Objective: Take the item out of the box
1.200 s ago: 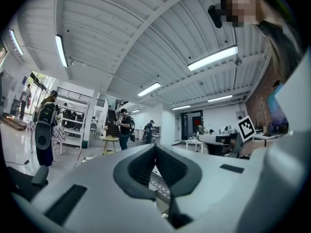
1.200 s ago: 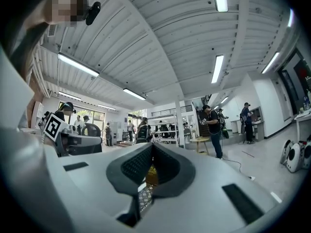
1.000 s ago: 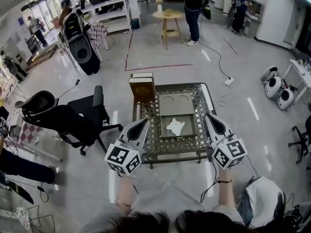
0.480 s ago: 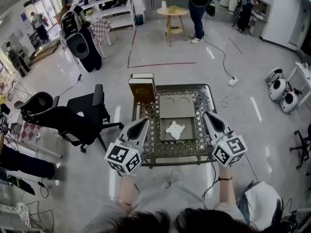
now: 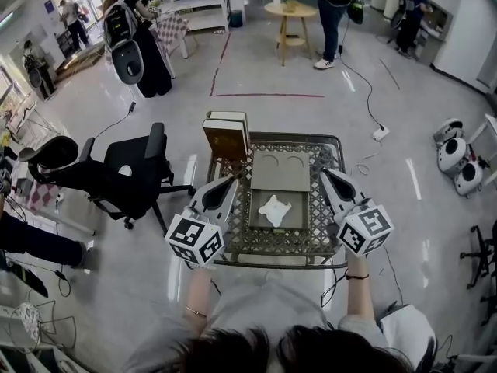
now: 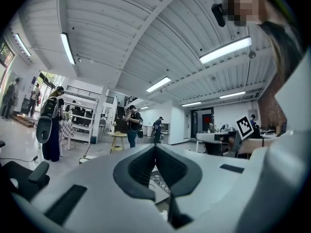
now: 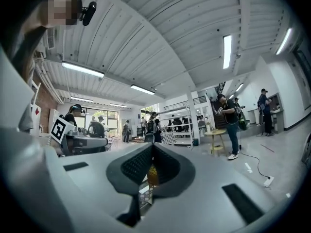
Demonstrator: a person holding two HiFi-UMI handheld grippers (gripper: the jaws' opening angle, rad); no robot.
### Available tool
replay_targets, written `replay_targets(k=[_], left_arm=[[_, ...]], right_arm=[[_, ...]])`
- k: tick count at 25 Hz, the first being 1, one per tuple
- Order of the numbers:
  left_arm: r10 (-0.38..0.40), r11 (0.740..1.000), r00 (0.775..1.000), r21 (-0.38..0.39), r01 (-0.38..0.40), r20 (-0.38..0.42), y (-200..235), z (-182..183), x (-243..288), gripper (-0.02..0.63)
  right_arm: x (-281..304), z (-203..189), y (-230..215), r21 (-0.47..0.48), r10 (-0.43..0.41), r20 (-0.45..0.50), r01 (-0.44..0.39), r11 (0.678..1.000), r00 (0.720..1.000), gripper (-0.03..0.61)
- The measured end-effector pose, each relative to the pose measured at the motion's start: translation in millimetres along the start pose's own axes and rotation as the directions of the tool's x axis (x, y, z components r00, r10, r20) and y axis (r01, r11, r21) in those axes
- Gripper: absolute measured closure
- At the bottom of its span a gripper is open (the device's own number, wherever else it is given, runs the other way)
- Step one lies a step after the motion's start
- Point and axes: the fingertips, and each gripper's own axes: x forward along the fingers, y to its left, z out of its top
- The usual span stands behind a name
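And there it was, dead centre of the head view: an open flat grey cardboard box (image 5: pixel 300 208) lay on the metal-lattice worktop (image 5: pixel 314 239), its lid flap (image 5: pixel 281 169) folded back toward the top of the frame and showing two round recesses. The white crumpled item (image 5: pixel 275 210) sat inside the box's tray, right in the middle, with nothing holding it. The left gripper (image 5: pixel 233 182) came in from the lower left and the right gripper (image 5: pixel 327 174) from the lower right, so the two flanked the box, each with its marker cube nearest the bottom of the frame. In the left gripper view the left gripper (image 6: pixel 155 147) had its jaws together at the tips with nothing between them. The right gripper (image 7: pixel 152 147) told the same story in its own view: jaws closed and empty. A brown book-shaped case (image 5: pixel 227 138) stood upright at the worktop's upper-left corner, just beside the lid flap. A black office chair (image 5: pixel 116 173) sat left of the worktop. A round wooden table (image 5: pixel 289 10) stood far off at the top, with people standing around it.
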Motion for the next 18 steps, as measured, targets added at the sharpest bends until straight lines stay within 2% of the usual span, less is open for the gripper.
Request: replay_targets(k=[8,18], left_arm=[[0.033,0.999,0.999,-0.024,-0.033,-0.023,6,-15,18,0.597],[0.017,0.993,0.988,-0.116,-0.036,-0.156,17,-64,27,0.597]], right_arm=[[24,-17,-10,-0.004,0.073,-0.058,-0.073,0.997,0.996,0.557],[44,-62,-19,0.056,0.107,-0.191,-0.098,0.994,0.976,0.557]])
